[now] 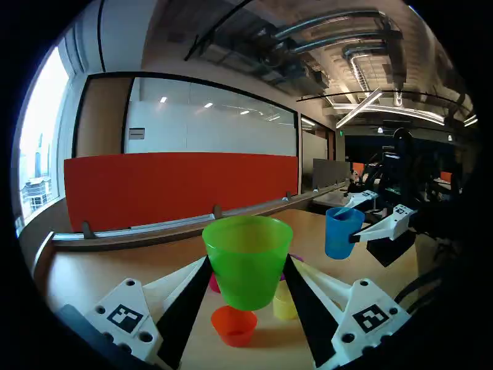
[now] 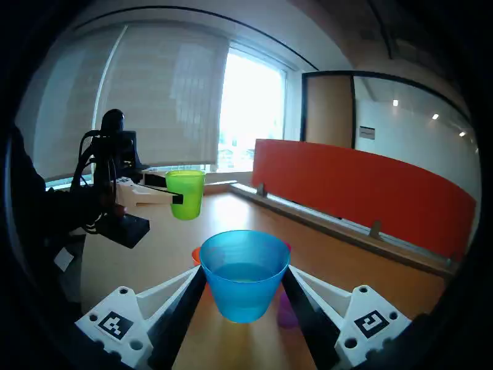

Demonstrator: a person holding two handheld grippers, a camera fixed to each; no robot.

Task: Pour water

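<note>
Wooden desk [image 1: 92, 271] with the orange divider [image 1: 179, 185] behind it, both cups held up off it and well apart. My left gripper [image 1: 246, 261] is clamped on the green cup [image 1: 248, 271], and my right gripper [image 2: 244, 270] is clamped on the blue cup [image 2: 244, 290] holding the water. I'd bring the rims close, then tilt blue slowly so nothing splashes the little orange cup [image 1: 234, 325] below.

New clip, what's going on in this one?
A person works with a gripper in each hand above a wooden table. The left gripper is shut on a green cup, and the right gripper is shut on a blue cup with some liquid in it. Both cups are upright and apart, so no pouring is under way. A small orange cup and a yellow cup stand on the table below.
</note>
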